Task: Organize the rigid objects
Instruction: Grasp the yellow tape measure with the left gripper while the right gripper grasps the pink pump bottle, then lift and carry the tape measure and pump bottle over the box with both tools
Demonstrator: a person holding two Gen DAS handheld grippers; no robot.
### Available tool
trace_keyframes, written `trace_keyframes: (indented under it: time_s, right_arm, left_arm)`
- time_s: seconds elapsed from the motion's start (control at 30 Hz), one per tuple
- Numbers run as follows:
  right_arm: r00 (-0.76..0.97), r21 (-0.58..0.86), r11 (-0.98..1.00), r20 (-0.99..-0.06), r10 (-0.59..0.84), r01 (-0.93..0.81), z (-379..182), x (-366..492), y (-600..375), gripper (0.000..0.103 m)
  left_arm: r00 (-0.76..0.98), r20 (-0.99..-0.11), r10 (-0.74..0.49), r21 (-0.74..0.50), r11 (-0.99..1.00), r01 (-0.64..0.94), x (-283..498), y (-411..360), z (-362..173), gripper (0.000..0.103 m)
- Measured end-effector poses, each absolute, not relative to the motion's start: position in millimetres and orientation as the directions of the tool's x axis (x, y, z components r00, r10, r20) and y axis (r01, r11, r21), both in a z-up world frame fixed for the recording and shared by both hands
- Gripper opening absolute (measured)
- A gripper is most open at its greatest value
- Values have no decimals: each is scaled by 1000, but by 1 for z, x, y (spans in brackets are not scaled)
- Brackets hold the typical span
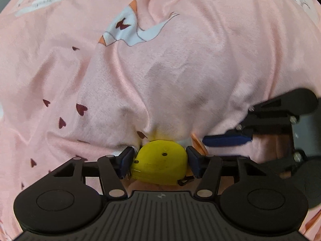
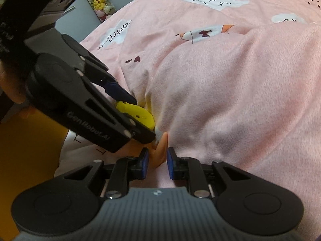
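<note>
Left gripper (image 1: 160, 161) pinching a yellow tape measure (image 1: 160, 164) between its blue pads, low against the pink blanket (image 1: 180, 70). Right gripper (image 2: 157, 165), just beside it, pressed onto an orange fold (image 2: 160, 150) of cloth

Pink bedding fills nearly everything in sight.

The duvet (image 1: 180, 70) is soft, rumpled pink fabric printed with white clouds, paper cranes and small dark hearts; one cloud reads "Paper Crane". In the right wrist view a grey wall (image 2: 80, 14) rises behind the bed, with a strip of plush toys (image 2: 99, 0) standing against it. At lower left lies a yellow-orange floor (image 2: 26, 150). The light is even and indoor.
</note>
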State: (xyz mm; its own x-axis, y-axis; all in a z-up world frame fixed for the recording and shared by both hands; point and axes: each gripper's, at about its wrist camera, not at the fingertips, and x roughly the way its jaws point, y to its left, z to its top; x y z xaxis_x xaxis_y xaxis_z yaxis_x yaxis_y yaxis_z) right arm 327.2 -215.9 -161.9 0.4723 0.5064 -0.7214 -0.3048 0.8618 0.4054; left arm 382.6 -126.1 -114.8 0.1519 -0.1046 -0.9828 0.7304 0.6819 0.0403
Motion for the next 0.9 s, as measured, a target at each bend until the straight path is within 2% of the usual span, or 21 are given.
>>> trace_keyframes:
  time_s: [0.17, 0.33, 0.4, 0.53, 0.7, 0.9]
  right_arm:
    - [486, 398, 865, -715, 502, -306, -158, 321, -217, 20]
    - [566, 340, 881, -676, 471, -328, -139, 298, -214, 36]
    - [570, 351, 870, -658, 491, -345, -133, 291, -213, 36]
    - [537, 416, 861, -674, 508, -293, -136, 291, -216, 38]
    - [448, 613, 775, -656, 608, -153, -153, 290, -219, 43]
    - [505, 717, 696, -617, 604, 42, -174, 302, -214, 46]
  left_arm:
    - [233, -961, -153, 60, 703, 709, 360, -113, -83, 64]
    - [319, -930, -182, 83, 742, 665, 335, -89, -51, 64]
    - [346, -920, -186, 92, 755, 649, 329, -81, -39, 64]
    - [414, -888, -199, 100, 796, 597, 317, -57, -6, 64]
    - [465, -857, -222, 92, 823, 561, 294, -26, 24, 64]
    - [490, -843, -220, 96, 836, 540, 275, 6, 37, 64]
